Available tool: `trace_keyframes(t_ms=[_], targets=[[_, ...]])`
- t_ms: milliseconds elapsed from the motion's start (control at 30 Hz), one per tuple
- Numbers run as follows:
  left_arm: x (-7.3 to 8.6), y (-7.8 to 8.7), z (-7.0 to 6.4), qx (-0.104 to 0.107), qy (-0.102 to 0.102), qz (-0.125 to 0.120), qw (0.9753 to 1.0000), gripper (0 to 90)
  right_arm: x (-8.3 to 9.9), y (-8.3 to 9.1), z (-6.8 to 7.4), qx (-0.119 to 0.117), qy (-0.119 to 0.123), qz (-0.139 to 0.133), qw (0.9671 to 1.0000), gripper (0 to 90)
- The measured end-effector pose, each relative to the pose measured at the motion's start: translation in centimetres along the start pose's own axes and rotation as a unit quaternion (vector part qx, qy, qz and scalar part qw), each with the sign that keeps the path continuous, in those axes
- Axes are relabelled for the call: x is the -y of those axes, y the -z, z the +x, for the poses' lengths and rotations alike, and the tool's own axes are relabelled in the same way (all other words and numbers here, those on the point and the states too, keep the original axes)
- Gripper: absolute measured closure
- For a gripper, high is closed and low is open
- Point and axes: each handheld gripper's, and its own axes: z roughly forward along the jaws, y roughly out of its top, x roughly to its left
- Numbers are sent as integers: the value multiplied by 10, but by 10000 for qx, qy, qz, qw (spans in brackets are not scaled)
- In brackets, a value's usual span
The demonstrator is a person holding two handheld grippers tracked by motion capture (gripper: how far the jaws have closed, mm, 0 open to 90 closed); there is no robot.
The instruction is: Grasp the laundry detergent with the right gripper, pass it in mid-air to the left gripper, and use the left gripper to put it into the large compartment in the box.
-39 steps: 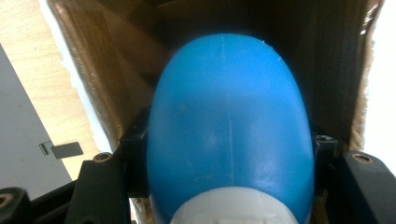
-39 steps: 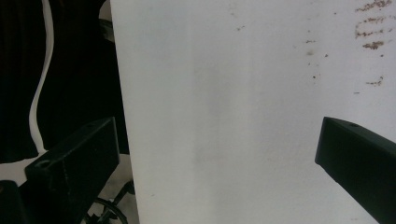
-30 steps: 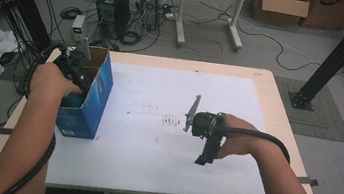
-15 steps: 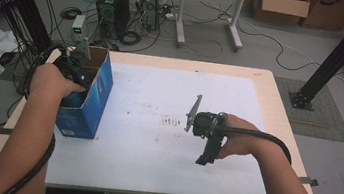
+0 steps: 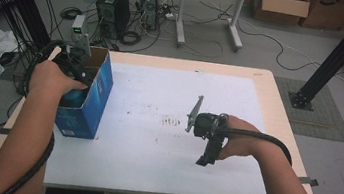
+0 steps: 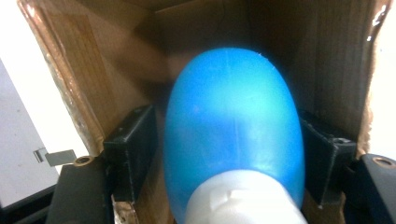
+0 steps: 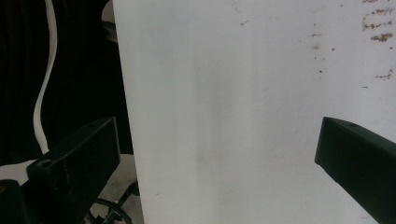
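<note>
Blue bottle (image 6: 231,126): a glossy blue plastic bottle with a white cap, seen in the left gripper view inside the cardboard box, cap end nearest the camera; in the high view a patch of it (image 5: 73,97) shows in the open top of the box.
Cardboard box (image 5: 93,98): blue-printed outside, bare brown inside (image 6: 70,84); it stands upright at the left edge of the table, top flaps open.
Left gripper (image 6: 224,158): reaches down into the box, its black jaws set on either side of the bottle and pressed against its flanks, grasping it.
Left hand (image 5: 51,77): wraps the gripper body above the near left part of the box opening.
Right gripper (image 5: 208,132): held over the right half of the table, well apart from the box; in the right gripper view (image 7: 217,154) its jaws stand wide apart with bare table surface between them, gripping nothing.
Right hand (image 5: 242,139): holds the gripper from the right, a black cable trailing back along the forearm.
Table (image 5: 160,90): white top with a pale wooden border; a cluster of small brown marks (image 5: 172,122) lies near its middle, just left of the right gripper.
</note>
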Motion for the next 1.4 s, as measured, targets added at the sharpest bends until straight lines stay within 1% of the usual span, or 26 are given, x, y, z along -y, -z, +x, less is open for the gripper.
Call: trace_keyframes(t_ms=[33,200,333,367,400,433,467,533,633,667,767,833,867,900,1067,1133,1200,1300,1400], targets=[[0,1,0,3,16,20,10000,296,0,0,0,0,0,0,10000,0],[2,8,0,31,20,-37,10000,288,0,1,1,6,6,-17,10000,0],[5,17,2,44,54,-35,10000,264,0,1,1,27,32,-32,10000,0],[6,20,2,43,64,-79,9999,264,0,1,1,27,32,-32,10000,0],[7,24,3,20,21,-98,9999,262,0,2,1,18,21,-45,10000,0],[8,26,3,55,45,-126,9999,256,0,2,1,16,25,-51,10000,0],[9,28,3,58,39,-113,9999,234,0,2,1,18,25,-44,10000,0],[11,34,3,1,21,-166,9999,231,0,2,1,27,19,-37,10000,0],[13,42,4,18,25,-198,9998,215,0,3,2,32,-9,-41,10000,0],[13,44,4,36,7,-191,9998,200,-1,3,2,42,19,-37,10000,0],[15,50,4,33,-42,-220,9997,193,-1,4,2,42,33,-26,10000,0],[16,55,3,-1,-99,-282,9996,181,-2,4,2,54,37,-32,10000,0],[16,56,2,2,-83,-297,9995,179,-2,5,2,57,30,-28,10000,0],[16,59,2,-22,-99,-280,9996,171,-2,5,3,54,28,-28,10000,0],[18,69,-2,-89,-189,-348,9992,151,-2,5,3,66,21,-47,10000,0],[19,73,-4,-106,-275,-351,9989,128,-2,6,3,61,24,-45,10000,0],[19,78,-7,-112,-307,-353,9988,99,-1,6,3,50,37,-56,10000,0],[20,84,-10,-147,-413,-391,9983,90,-1,6,3,52,14,-35,10000,0],[20,88,-14,-173,-511,-389,9978,57,0,7,2,51,1,-34,10000,0]])
